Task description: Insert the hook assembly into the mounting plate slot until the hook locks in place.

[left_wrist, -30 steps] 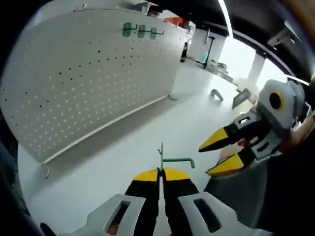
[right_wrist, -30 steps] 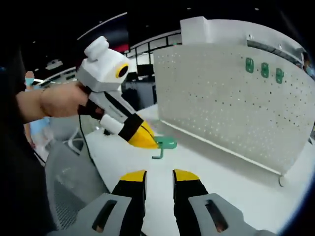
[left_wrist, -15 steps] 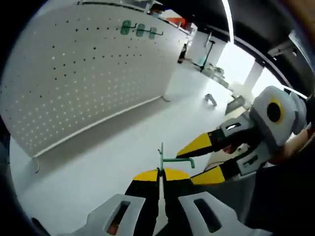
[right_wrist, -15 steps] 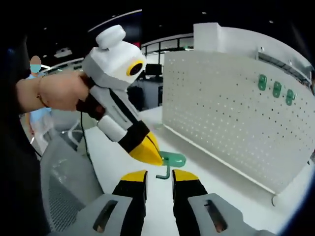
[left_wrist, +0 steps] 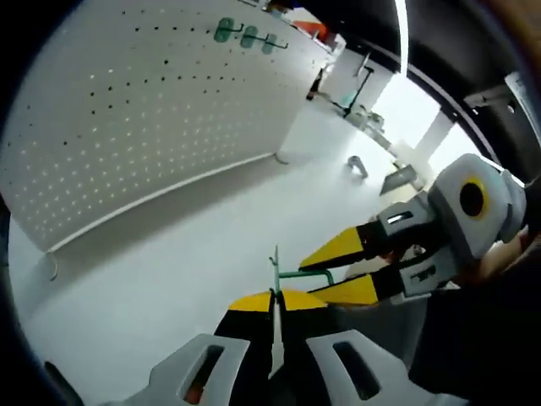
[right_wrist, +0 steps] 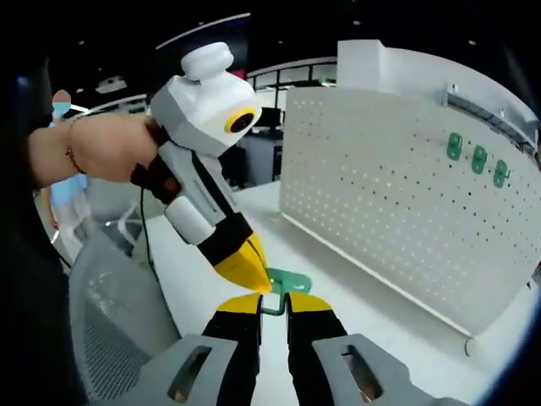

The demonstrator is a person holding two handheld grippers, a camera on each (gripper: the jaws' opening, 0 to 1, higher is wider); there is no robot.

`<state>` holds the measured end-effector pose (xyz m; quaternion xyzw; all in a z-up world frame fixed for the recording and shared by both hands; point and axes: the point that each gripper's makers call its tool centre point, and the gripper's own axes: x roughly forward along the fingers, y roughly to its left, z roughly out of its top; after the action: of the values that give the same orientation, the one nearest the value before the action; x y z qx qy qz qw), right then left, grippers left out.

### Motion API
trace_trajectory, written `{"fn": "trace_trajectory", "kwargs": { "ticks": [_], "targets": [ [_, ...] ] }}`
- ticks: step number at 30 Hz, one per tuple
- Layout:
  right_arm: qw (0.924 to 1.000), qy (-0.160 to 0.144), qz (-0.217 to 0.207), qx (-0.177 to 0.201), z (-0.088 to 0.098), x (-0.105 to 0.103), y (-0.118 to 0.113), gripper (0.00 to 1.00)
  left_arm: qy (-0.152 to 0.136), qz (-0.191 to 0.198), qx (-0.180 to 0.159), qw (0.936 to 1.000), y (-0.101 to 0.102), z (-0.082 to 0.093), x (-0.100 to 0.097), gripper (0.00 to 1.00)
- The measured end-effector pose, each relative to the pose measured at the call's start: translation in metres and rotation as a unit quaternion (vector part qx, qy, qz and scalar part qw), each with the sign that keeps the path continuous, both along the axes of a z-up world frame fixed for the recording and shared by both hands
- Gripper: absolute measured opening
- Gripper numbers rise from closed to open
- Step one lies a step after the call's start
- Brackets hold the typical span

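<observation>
A green hook (left_wrist: 277, 269), a thin wire piece with a side arm, sticks up from my left gripper (left_wrist: 275, 294), which is shut on its stem. My right gripper (left_wrist: 331, 273) comes in from the right, its yellow jaws closed in above and below the hook's side arm. In the right gripper view the green hook (right_wrist: 282, 286) sits in the narrow gap of my right gripper (right_wrist: 273, 303), with the left gripper's yellow tip (right_wrist: 245, 266) touching it from above, held by a hand. The white pegboard (left_wrist: 127, 127), also pegboard (right_wrist: 397, 203), stands upright behind.
Three green hooks (left_wrist: 245, 35) hang near the pegboard's top edge, seen as green hooks (right_wrist: 478, 158) in the right gripper view. The white table (left_wrist: 194, 245) runs along the board's foot. A grey mesh chair (right_wrist: 110, 330) is at the left.
My right gripper has moved in onto the hook and its jaws have narrowed around it. The left gripper still holds the hook. Both cameras have shifted slightly.
</observation>
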<state>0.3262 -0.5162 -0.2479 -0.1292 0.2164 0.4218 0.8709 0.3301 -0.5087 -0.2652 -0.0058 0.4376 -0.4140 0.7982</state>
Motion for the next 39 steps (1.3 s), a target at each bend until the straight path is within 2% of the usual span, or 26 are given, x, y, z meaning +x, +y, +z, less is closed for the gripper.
{"fn": "trace_trajectory", "kwargs": {
  "ticks": [8,13,16,17,22,24,25,28,31,34,39],
  "targets": [
    [0.9994,0.026,-0.023,0.006,-0.002,0.002,-0.002,0.07,-0.011,0.005,0.007,0.9999,-0.001,0.0,-0.001,0.02],
    [0.9962,0.061,-0.051,0.036,-0.005,0.006,-0.006,0.07,-0.045,-0.006,0.03,0.9985,-0.003,-0.002,0.001,0.03],
    [0.9924,0.084,-0.068,0.058,-0.007,0.007,-0.007,0.06,-0.048,-0.005,0.037,0.9982,-0.002,-0.006,0.004,0.03],
    [0.9894,0.098,-0.079,0.071,-0.009,0.006,-0.008,0.06,-0.05,-0.006,0.039,0.998,-0.002,-0.007,0.003,0.03],
    [0.9797,0.13,-0.104,0.112,-0.01,0.008,-0.01,0.06,-0.059,-0.008,0.043,0.9973,-0.003,-0.006,0.003,0.03],
    [0.97,0.156,-0.119,0.144,-0.011,0.008,-0.01,0.06,-0.069,-0.008,0.045,0.9966,-0.002,-0.006,0.004,0.03],
    [0.9627,0.171,-0.132,0.163,-0.012,0.009,-0.011,0.06,-0.07,-0.008,0.046,0.9965,-0.002,-0.006,0.005,0.03],
    [0.9527,0.188,-0.151,0.185,-0.014,0.012,-0.016,0.06,-0.076,-0.007,0.047,0.996,-0.002,-0.005,0.007,0.04],
    [0.952,0.185,-0.156,0.187,-0.014,0.013,-0.019,0.06,-0.081,-0.006,0.049,0.9955,-0.001,-0.004,0.008,0.07],
    [0.948,0.188,-0.165,0.197,-0.013,0.015,-0.021,0.06,-0.086,-0.009,0.05,0.995,-0.001,-0.005,0.008,0.09],
    [0.9413,0.192,-0.176,0.215,-0.008,0.019,-0.026,0.06,-0.1,-0.007,0.041,0.9941,-0.001,-0.004,0.009,0.2]
  ]
}}
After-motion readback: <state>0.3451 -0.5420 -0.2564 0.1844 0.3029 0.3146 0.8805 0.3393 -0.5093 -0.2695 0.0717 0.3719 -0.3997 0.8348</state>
